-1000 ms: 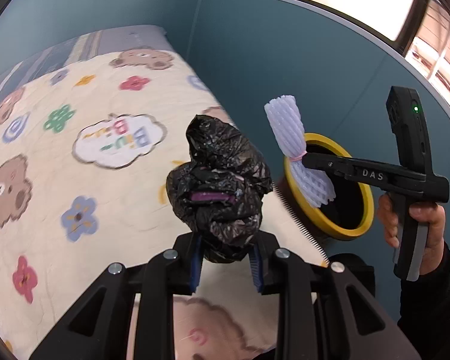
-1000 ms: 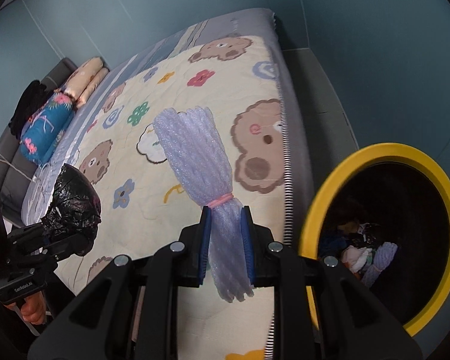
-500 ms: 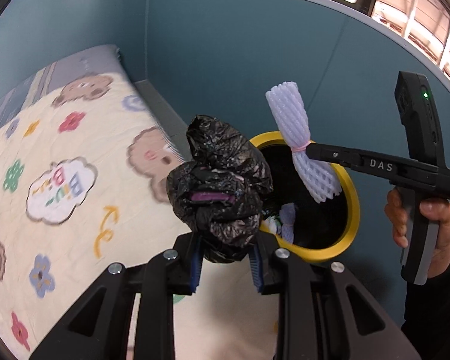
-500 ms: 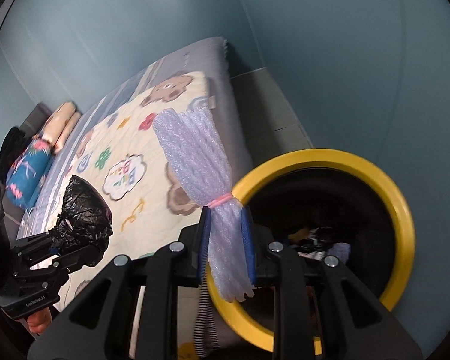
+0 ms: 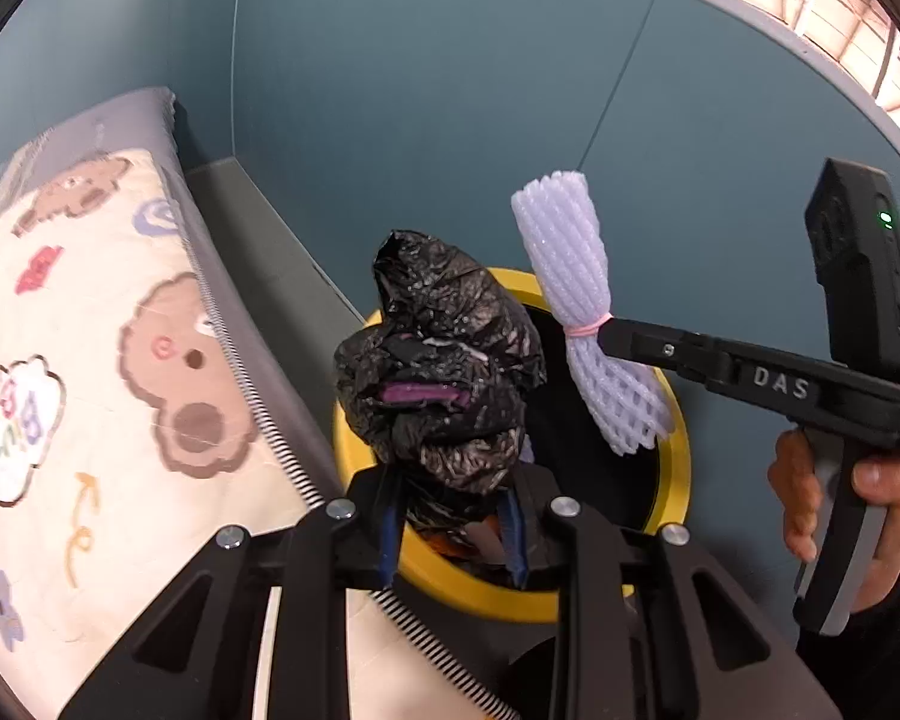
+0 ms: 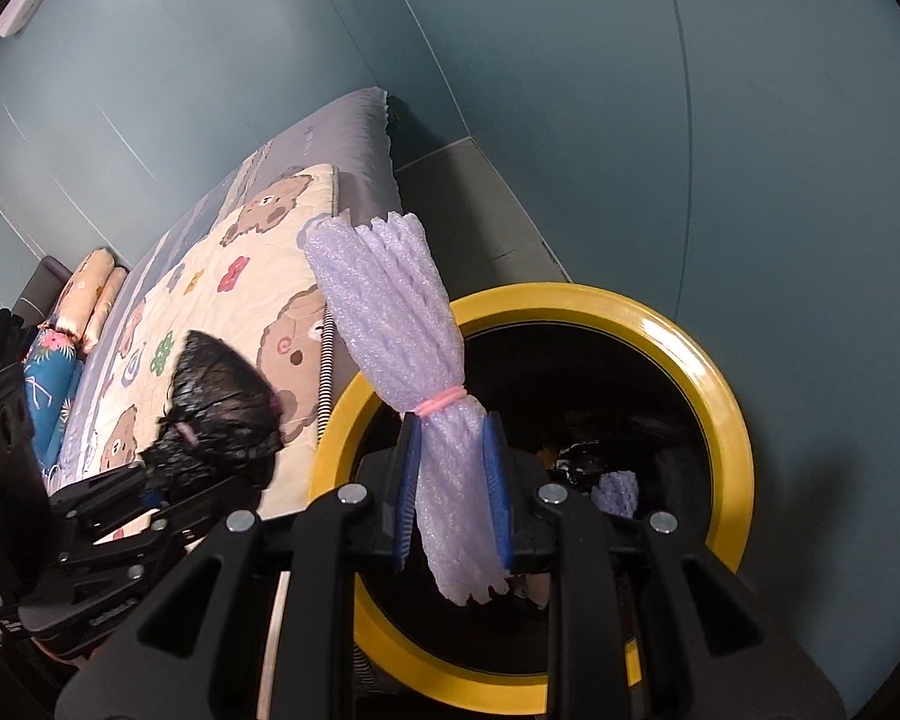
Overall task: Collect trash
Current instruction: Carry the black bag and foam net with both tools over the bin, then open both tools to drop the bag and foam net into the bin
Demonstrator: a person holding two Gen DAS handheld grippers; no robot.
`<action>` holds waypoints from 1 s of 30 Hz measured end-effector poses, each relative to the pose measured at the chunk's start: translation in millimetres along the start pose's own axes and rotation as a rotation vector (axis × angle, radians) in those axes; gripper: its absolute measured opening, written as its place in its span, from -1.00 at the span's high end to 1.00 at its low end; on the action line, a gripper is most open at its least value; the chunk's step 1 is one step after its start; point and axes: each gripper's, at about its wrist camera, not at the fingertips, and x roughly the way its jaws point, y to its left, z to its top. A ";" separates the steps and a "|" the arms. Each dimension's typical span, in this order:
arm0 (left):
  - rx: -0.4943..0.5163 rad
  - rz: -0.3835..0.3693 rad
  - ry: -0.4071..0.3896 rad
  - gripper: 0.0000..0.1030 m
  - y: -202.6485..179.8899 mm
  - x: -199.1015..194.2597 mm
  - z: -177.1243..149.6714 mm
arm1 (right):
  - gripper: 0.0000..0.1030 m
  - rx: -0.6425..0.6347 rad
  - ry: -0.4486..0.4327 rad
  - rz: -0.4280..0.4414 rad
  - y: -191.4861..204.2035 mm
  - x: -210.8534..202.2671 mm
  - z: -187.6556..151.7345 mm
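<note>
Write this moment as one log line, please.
left tool: grips black bag | right tool: grips foam net | both over yellow bin

The left claw (image 5: 450,531) pinches a crumpled black bag (image 5: 438,372) over the yellow-rimmed bin (image 5: 681,456) beside the bed (image 5: 90,360).

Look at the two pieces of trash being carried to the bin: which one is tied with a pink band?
The pale purple foam net, held by the right gripper, has a pink band around its middle. The crumpled black bag in the left gripper has none.

One black bag (image 5: 438,372), one foam net (image 5: 576,300), one bin (image 6: 720,372).
</note>
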 end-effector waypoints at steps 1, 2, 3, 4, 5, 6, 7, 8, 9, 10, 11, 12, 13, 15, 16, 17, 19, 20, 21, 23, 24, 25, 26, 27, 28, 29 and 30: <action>-0.006 -0.003 0.008 0.52 -3.0 5.2 1.5 | 0.60 0.003 -0.002 -0.002 -1.7 0.4 0.4; -0.013 -0.006 0.015 0.52 -3.9 9.9 2.4 | 0.60 0.008 -0.003 -0.003 -4.3 1.0 0.5; -0.019 -0.009 0.022 0.52 -4.0 14.7 3.3 | 0.60 0.018 -0.002 -0.002 -8.5 2.1 0.7; -0.025 -0.011 0.027 0.52 -3.2 18.9 4.6 | 0.60 0.023 0.000 -0.001 -11.2 2.9 0.7; -0.030 -0.019 0.036 0.51 -4.0 23.8 5.0 | 0.60 0.028 0.001 -0.003 -11.3 4.3 0.6; -0.035 -0.022 0.041 0.51 -3.7 27.5 5.6 | 0.59 0.035 0.000 -0.012 -13.4 5.9 0.6; -0.039 -0.024 0.044 0.51 -4.3 30.6 5.8 | 0.59 0.039 -0.001 -0.017 -14.7 5.9 0.1; -0.041 -0.030 0.049 0.51 -5.0 34.4 5.7 | 0.59 0.046 -0.001 -0.016 -17.0 6.9 -0.2; -0.045 -0.031 0.052 0.51 -2.7 37.9 6.9 | 0.58 0.054 0.002 -0.011 -20.5 8.6 -0.6; -0.050 -0.035 0.056 0.51 -1.7 40.7 7.4 | 0.57 0.058 0.004 -0.009 -22.7 10.1 -0.5; -0.055 -0.044 0.060 0.51 -3.7 41.4 5.7 | 0.57 0.063 0.003 -0.017 -26.1 11.7 -0.3; -0.060 -0.049 0.064 0.51 -6.3 42.5 3.8 | 0.55 0.065 0.000 -0.023 -26.9 11.7 -0.2; -0.064 -0.048 0.064 0.50 -4.8 44.1 4.6 | 0.54 0.067 -0.002 -0.030 -27.4 12.1 0.0; -0.067 -0.050 0.054 0.44 -7.7 40.9 0.9 | 0.50 0.070 -0.009 -0.040 -28.1 12.1 -0.1; -0.068 -0.050 0.053 0.41 -8.0 40.6 0.9 | 0.49 0.077 -0.011 -0.038 -29.4 11.3 0.0; -0.072 -0.048 0.050 0.35 -7.7 39.9 0.7 | 0.48 0.080 -0.012 -0.037 -29.3 11.5 0.0; -0.084 -0.054 0.049 0.25 -6.3 38.7 -0.9 | 0.33 0.084 -0.018 -0.036 -31.5 10.0 -0.7; -0.095 -0.056 0.048 0.12 -4.7 37.4 -1.7 | 0.29 0.086 -0.023 -0.041 -31.8 9.4 -0.3; -0.110 -0.058 0.046 -0.01 -2.4 35.8 -2.6 | 0.20 0.089 -0.030 -0.043 -31.1 7.6 -0.4; -0.131 -0.068 0.045 -0.09 2.0 32.5 -4.0 | 0.14 0.095 -0.037 -0.042 -30.6 5.2 0.3; -0.138 -0.069 0.043 -0.13 4.1 30.7 -4.8 | 0.14 0.095 -0.041 -0.043 -31.1 4.5 0.3; -0.142 -0.065 0.037 -0.15 6.2 29.2 -5.4 | 0.14 0.095 -0.045 -0.045 -31.5 2.9 0.2; -0.146 -0.059 0.032 -0.16 7.9 27.5 -6.5 | 0.14 0.095 -0.049 -0.046 -30.3 2.1 0.1; -0.153 -0.057 0.029 -0.16 10.1 25.8 -7.5 | 0.13 0.092 -0.050 -0.047 -28.4 0.8 -0.3; -0.161 -0.056 0.027 -0.16 12.0 24.2 -8.1 | 0.13 0.092 -0.050 -0.047 -27.3 0.4 -1.0; -0.173 -0.059 0.023 -0.16 15.3 21.7 -9.5 | 0.13 0.093 -0.050 -0.047 -28.0 1.0 -0.4; -0.179 -0.060 0.022 -0.16 17.5 20.4 -9.1 | 0.13 0.092 -0.046 -0.043 -27.2 -0.4 -1.4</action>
